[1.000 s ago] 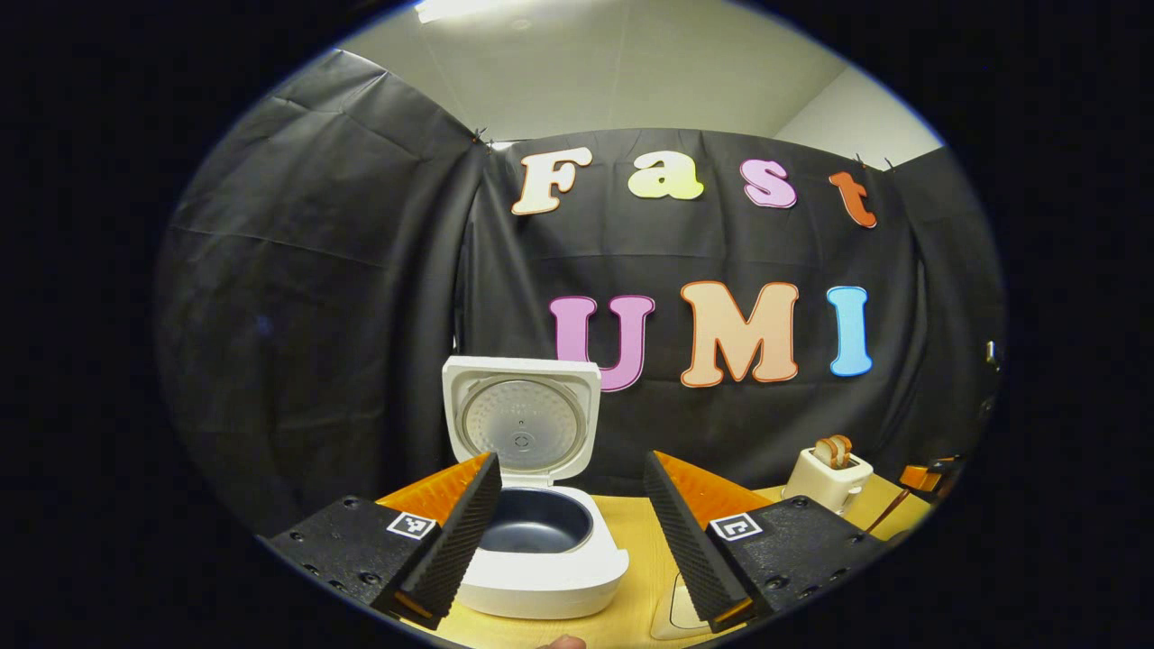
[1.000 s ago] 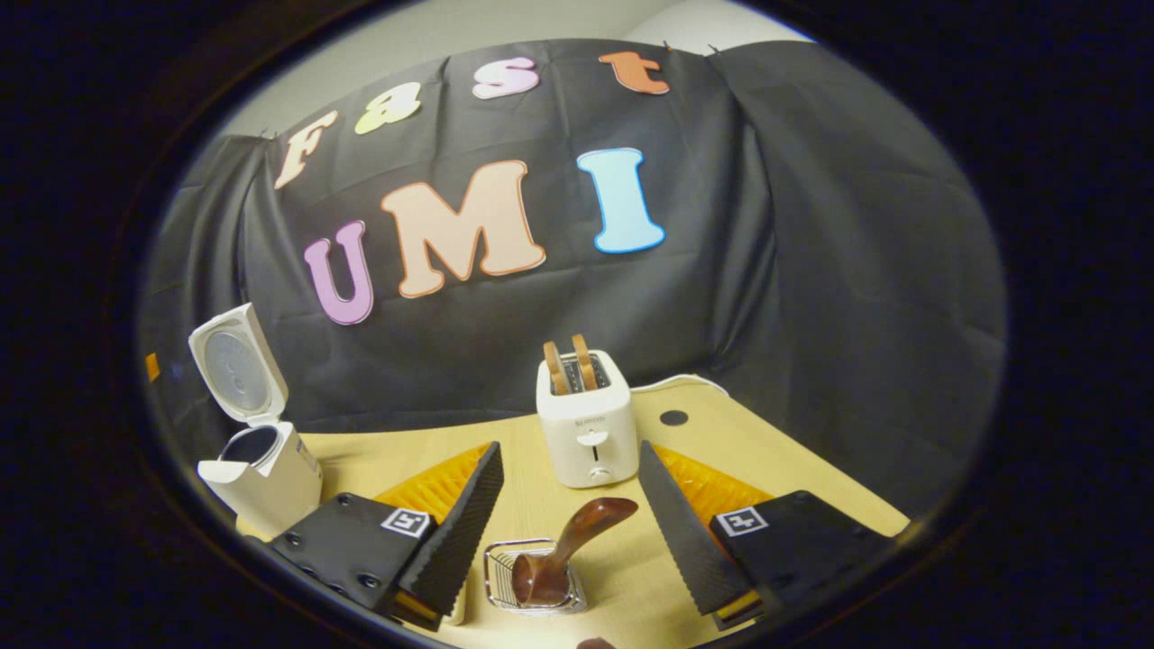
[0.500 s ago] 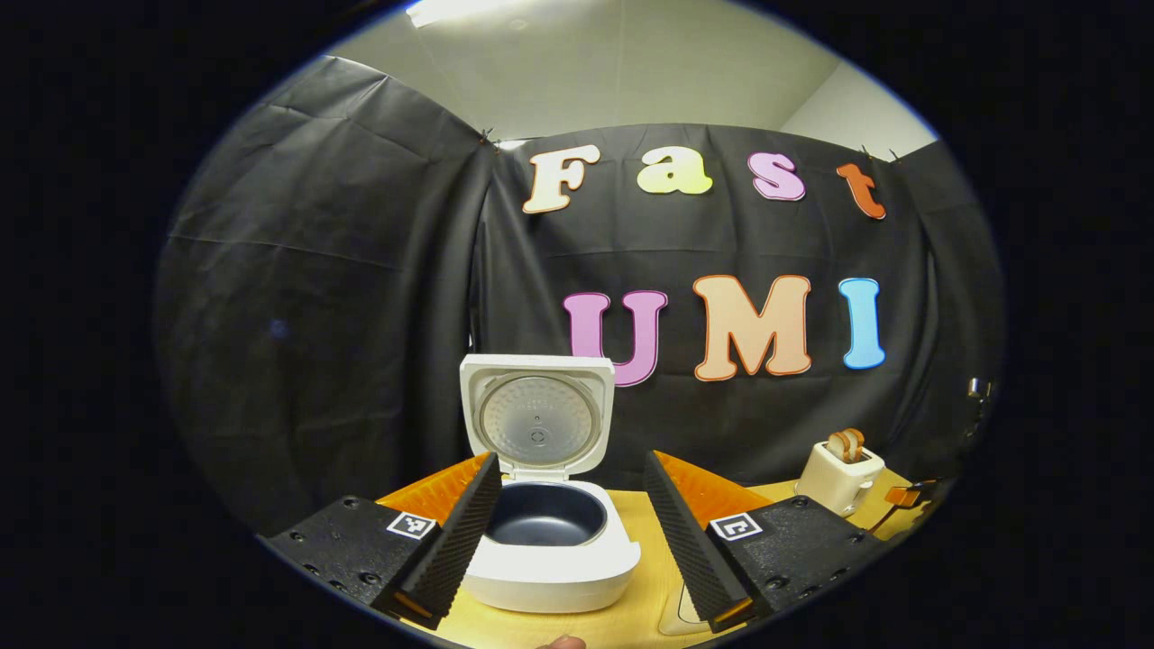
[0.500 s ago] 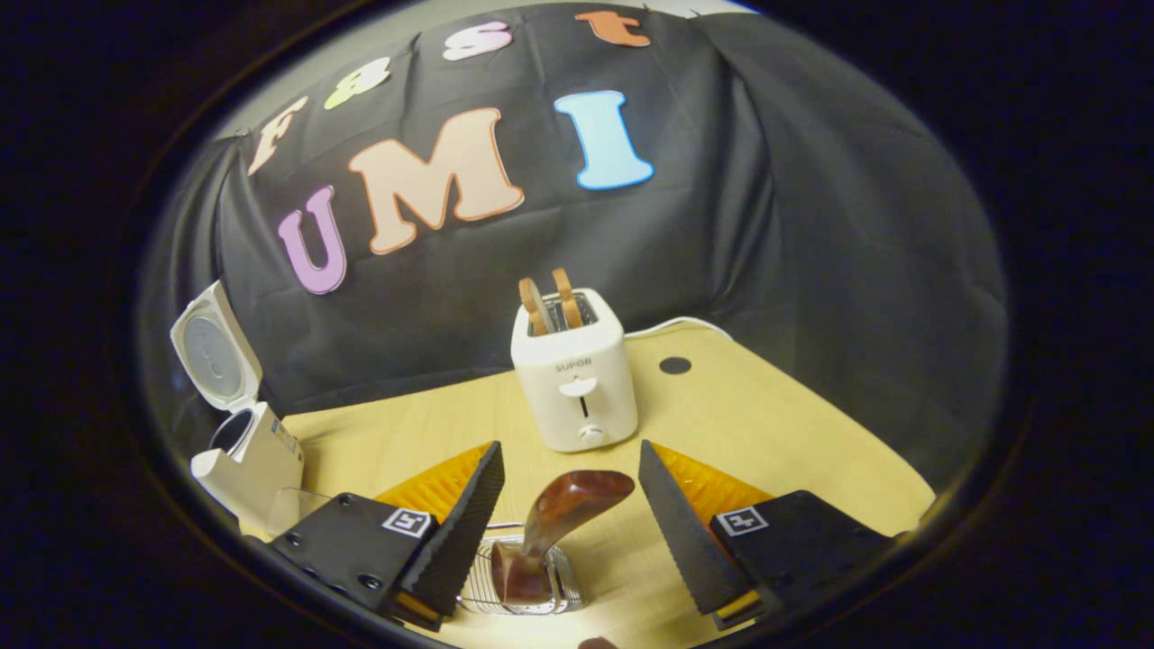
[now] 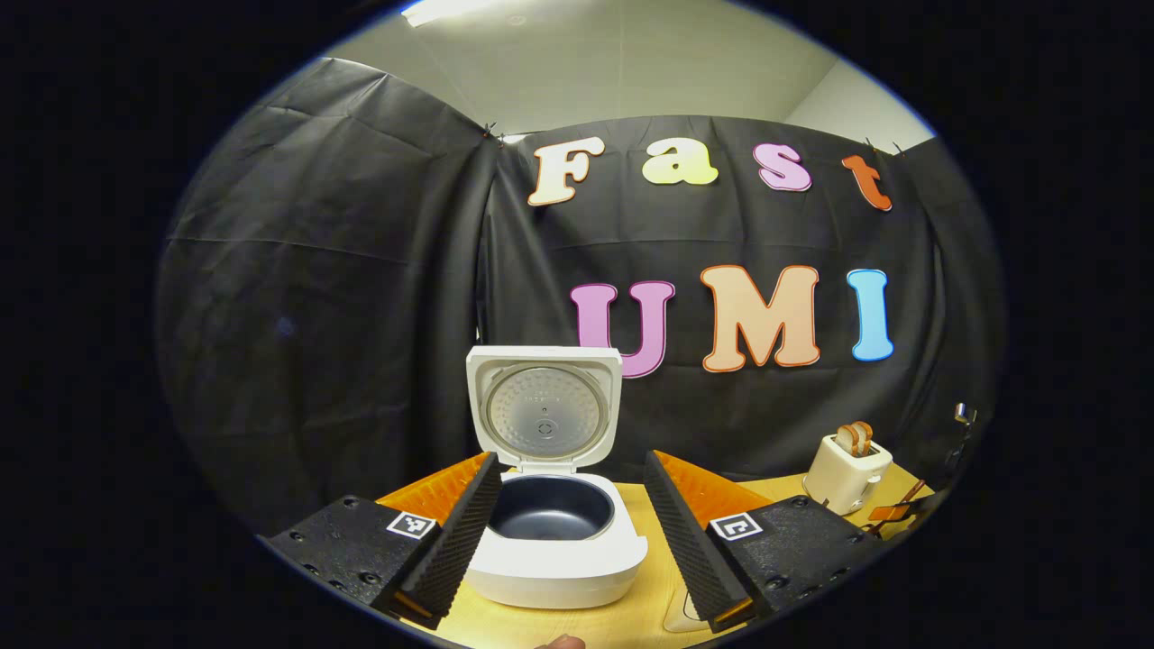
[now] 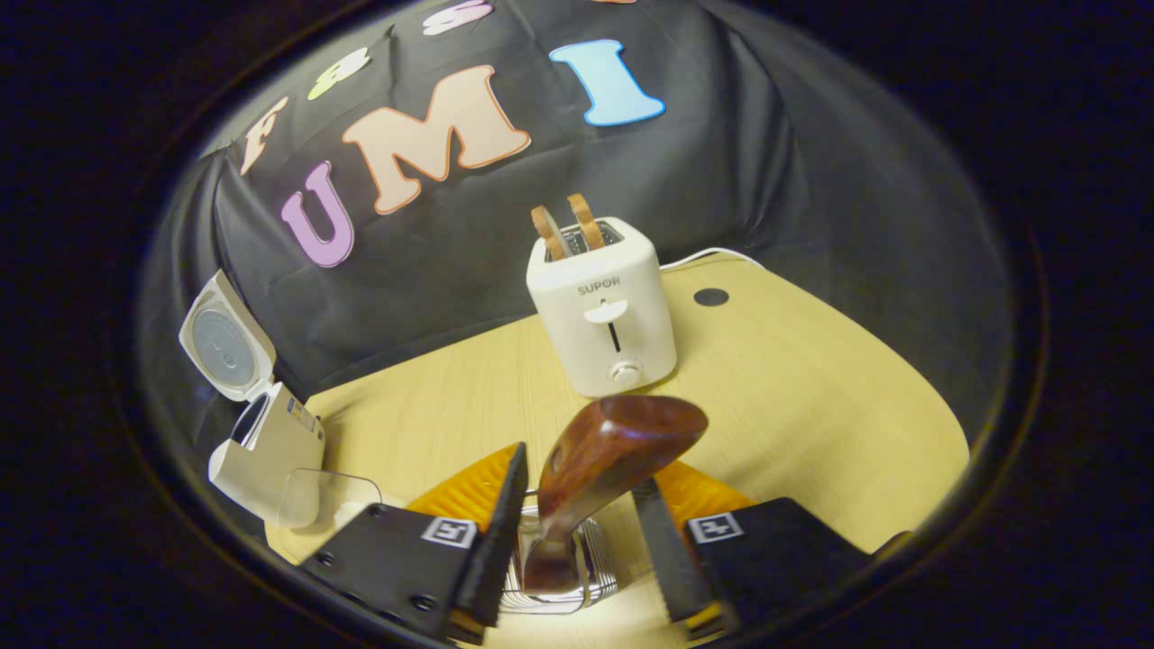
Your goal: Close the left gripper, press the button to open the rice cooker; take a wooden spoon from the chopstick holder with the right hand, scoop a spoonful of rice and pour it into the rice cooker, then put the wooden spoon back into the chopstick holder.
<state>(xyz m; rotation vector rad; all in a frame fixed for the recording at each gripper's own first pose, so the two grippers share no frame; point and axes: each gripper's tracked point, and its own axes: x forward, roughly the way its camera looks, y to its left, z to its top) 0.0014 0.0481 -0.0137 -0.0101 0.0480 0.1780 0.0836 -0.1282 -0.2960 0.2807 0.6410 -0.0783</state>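
One rice cooker stands on the counter just ahead of the left claw, its lid swung fully upright and the dark inner pot bare to view. That claw's two fingers stand wide apart with nothing between them, framing the cooker's body. Far off to the right on the same counter sits one toaster with two slices of bread poking from its slots.

In the right gripper view, the right claw hangs over the one chopstick holder, a small wire basket on the counter. One wooden spoon stands in that holder, tilted, its broad dark-brown handle end rising up between the fingers. The fingers have a narrow gap and sit close on either side of the spoon's shaft; the left finger looks to touch it, but I cannot tell whether both press on it (the handle hides the contact on the far side). Beyond the spoon stands the toaster, well apart, with two bread slices upright in it. The rice cooker shows at the left edge with its lid open, and one clear container sits just beside it. One small dark round spot marks the counter behind the toaster.
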